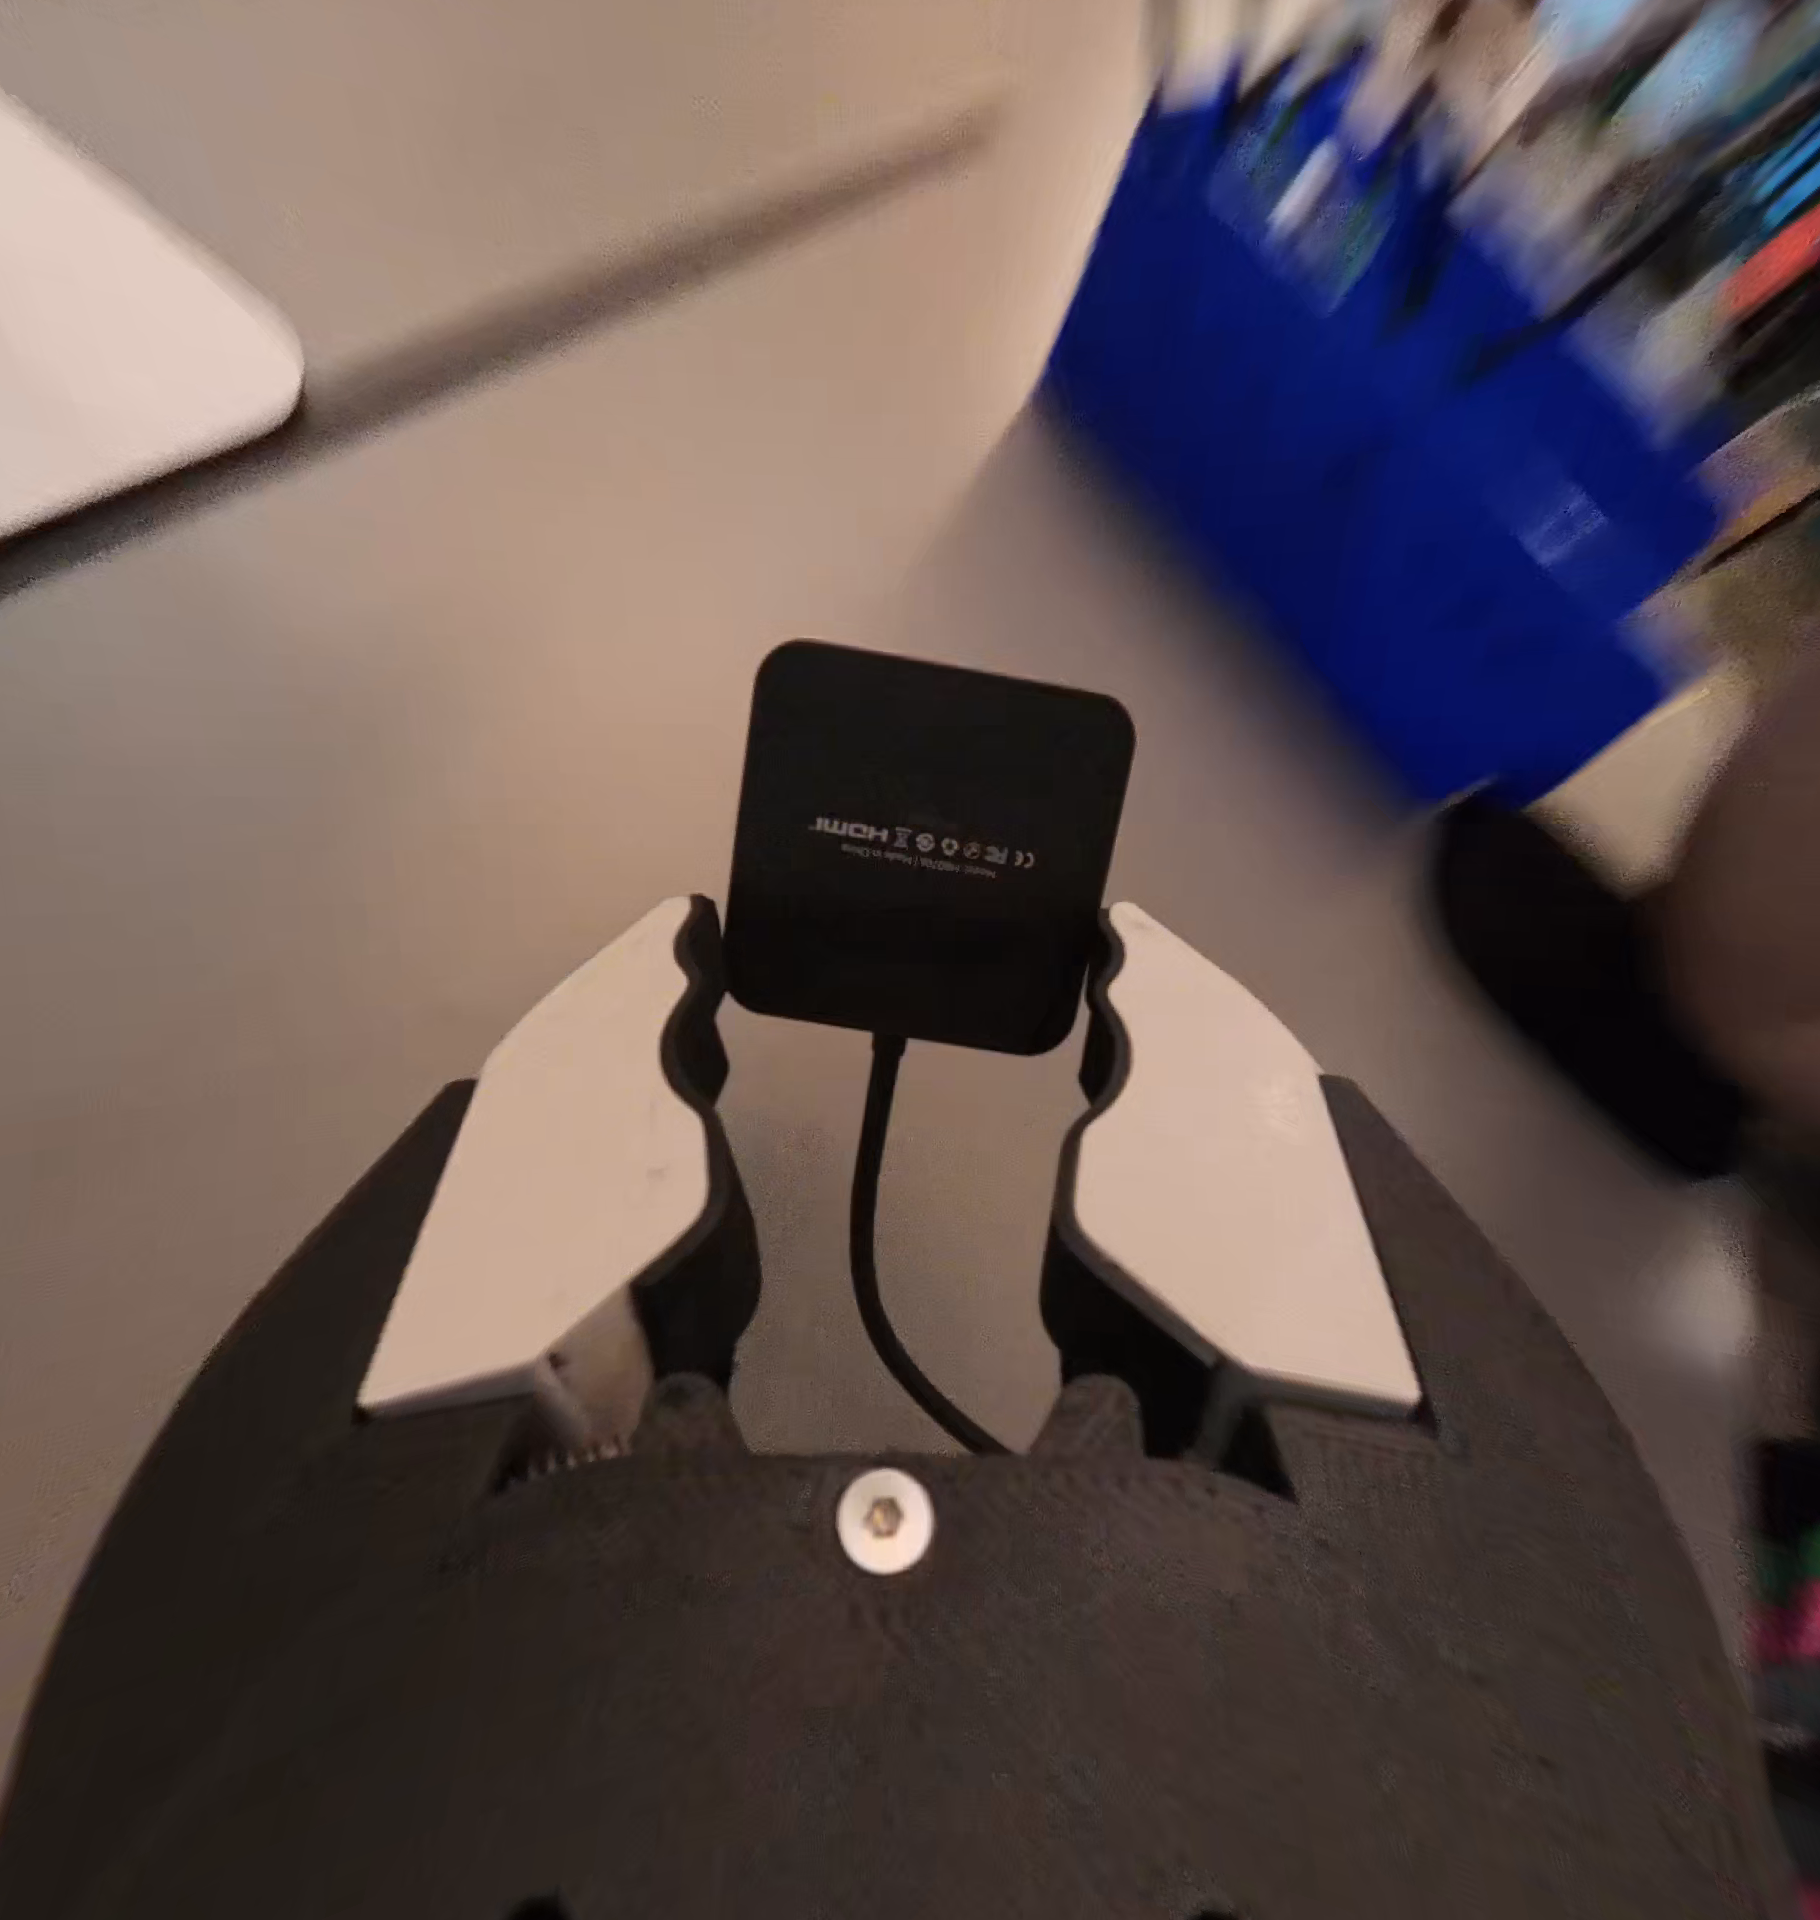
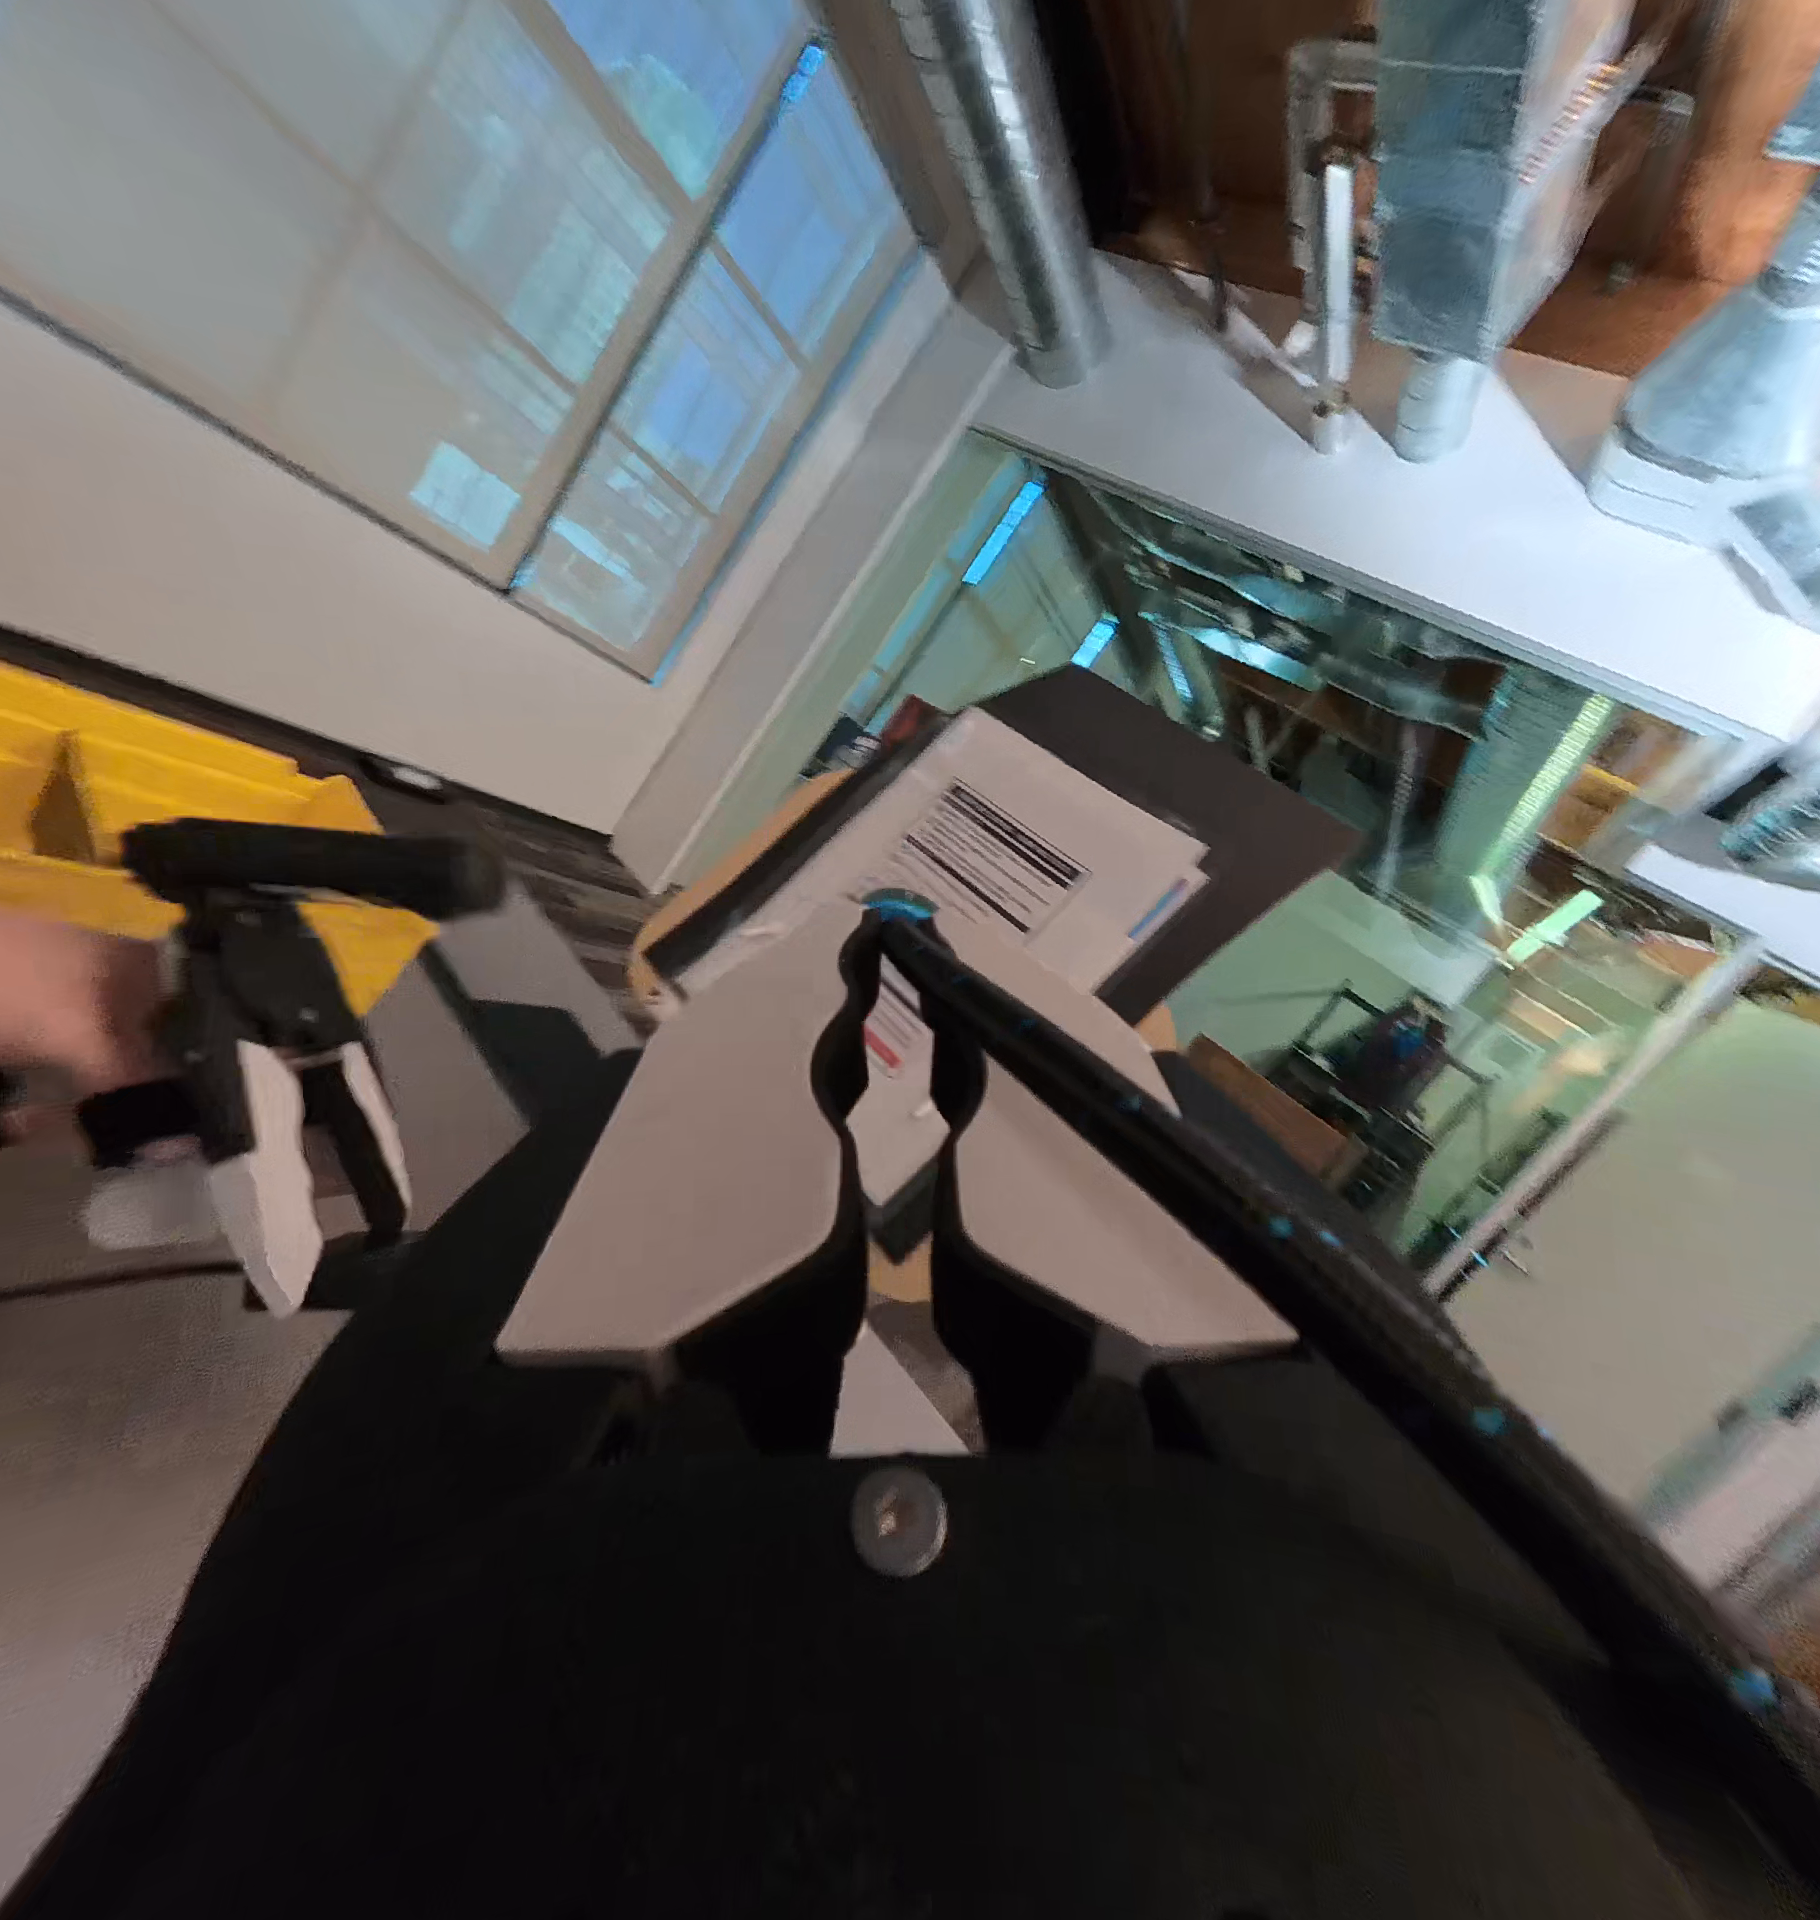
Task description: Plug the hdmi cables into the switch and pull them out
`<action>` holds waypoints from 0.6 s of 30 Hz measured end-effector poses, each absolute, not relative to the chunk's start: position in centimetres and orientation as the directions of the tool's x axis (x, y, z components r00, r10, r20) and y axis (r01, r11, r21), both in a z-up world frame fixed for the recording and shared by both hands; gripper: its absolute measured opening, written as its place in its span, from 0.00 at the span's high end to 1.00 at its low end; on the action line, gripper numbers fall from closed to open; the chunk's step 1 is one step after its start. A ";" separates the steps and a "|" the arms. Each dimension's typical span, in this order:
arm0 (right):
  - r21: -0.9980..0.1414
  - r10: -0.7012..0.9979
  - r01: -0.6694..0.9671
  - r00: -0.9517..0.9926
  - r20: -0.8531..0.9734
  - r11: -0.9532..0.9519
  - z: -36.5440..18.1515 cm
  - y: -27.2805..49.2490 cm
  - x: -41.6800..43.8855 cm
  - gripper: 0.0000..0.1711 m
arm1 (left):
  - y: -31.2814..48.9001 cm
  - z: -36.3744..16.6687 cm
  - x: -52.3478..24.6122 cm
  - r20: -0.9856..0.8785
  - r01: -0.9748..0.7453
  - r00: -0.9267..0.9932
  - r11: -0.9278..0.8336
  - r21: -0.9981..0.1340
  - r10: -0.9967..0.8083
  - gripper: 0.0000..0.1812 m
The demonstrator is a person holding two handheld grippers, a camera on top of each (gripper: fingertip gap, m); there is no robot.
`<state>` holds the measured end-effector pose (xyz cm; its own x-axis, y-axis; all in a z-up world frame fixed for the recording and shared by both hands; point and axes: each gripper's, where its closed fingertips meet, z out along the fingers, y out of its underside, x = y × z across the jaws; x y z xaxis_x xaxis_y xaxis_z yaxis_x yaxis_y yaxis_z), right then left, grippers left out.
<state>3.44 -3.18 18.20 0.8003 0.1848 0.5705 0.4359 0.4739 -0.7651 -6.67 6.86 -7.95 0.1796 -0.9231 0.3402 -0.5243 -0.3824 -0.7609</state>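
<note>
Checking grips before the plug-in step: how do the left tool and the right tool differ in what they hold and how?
The left tool clamps the square black switch with its fingers spread wide; the right tool pinches a thin black cable at its very tips, fingers nearly together. The switch sits between the left fingers; the cable trails back past the right tool. Both are shut on black task parts.

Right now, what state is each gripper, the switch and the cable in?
left gripper: shut on the switch.
switch: lifted off the table, underside to camera, its own thin lead attached.
right gripper: shut on the cable.
cable: pinched at fingertips, not plugged in.
</note>
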 end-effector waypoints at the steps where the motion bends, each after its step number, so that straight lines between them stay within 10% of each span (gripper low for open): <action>1: -0.775 0.139 0.428 0.829 0.541 0.465 18.2 -2.6 3.9 0.96 | 6.5 -5.5 -6.2 0.424 -0.410 0.123 -0.435 -0.802 -0.897 0.63; 6: -0.715 -0.117 0.507 0.846 0.521 0.482 16.0 0.0 2.9 0.97 | 3.7 5.5 -6.7 0.679 0.001 -0.291 -0.710 -0.704 -0.674 0.63; 18: -0.676 -0.156 0.574 0.803 0.575 0.461 12.5 1.3 -2.4 0.96 | -2.6 8.7 -3.9 0.685 0.040 -0.417 -0.765 -0.643 -0.597 0.63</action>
<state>-2.43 1.35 12.49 0.8029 -0.1558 0.5754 0.5743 0.4611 -0.6765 -3.89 -2.56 8.71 -0.4174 -0.5970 0.6851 0.0399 -0.7652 -0.6425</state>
